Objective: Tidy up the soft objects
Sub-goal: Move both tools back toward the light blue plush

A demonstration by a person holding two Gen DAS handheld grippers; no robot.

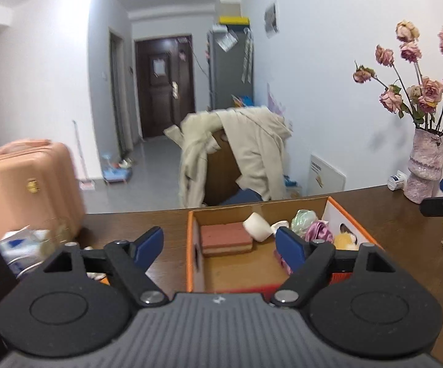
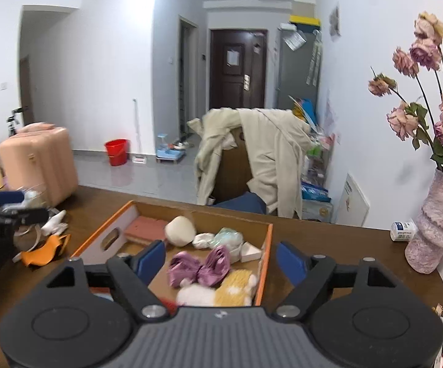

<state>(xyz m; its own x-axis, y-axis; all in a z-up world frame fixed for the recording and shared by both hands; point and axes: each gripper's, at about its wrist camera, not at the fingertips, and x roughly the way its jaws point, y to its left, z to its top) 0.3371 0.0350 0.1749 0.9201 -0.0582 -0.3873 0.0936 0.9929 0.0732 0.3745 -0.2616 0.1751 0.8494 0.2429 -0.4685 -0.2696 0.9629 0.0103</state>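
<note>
Right wrist view alone shows orange pouch left of box; purple bow inside box, ahead of right gripper; left gripper likewise over box; both jaws spread, empty.

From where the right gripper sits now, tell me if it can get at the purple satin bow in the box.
Probably yes. The right gripper is open and empty, and the purple bow lies uncovered on top in the open cardboard box, just ahead between the fingers, nothing above it.
</note>
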